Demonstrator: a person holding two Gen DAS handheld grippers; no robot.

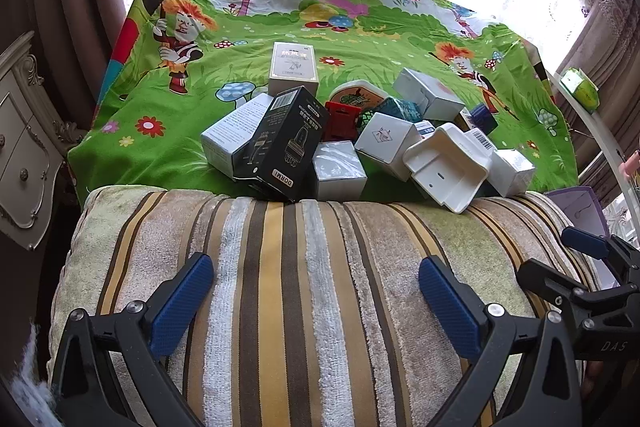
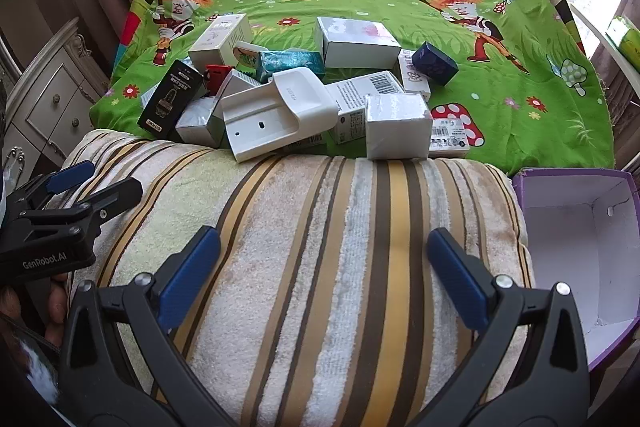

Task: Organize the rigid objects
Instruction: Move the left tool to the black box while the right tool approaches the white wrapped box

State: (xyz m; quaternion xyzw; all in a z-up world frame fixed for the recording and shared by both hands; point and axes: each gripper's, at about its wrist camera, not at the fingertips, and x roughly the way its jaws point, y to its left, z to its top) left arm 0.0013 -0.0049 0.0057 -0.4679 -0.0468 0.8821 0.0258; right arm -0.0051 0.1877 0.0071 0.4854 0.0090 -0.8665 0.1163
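Observation:
A heap of small boxes lies on a green cartoon cloth (image 1: 160,99), just past a striped cushion (image 1: 312,267). It includes a black DORMI box (image 1: 280,143) (image 2: 170,99), a white plastic tray (image 1: 448,167) (image 2: 280,113), a white cube box (image 1: 386,143), a silver box (image 1: 338,171), a white box (image 2: 398,127), a dark blue box (image 2: 434,63) and a red item (image 1: 340,119). My left gripper (image 1: 316,303) is open and empty over the cushion. My right gripper (image 2: 324,283) is open and empty beside it, also seen in the left wrist view (image 1: 560,259).
An open purple box (image 2: 580,251) with a white inside stands at the right of the cushion. A cream cabinet (image 1: 20,139) stands at the left. Curtains and a bright window lie behind. A green packet (image 1: 580,87) sits on a white ledge at right.

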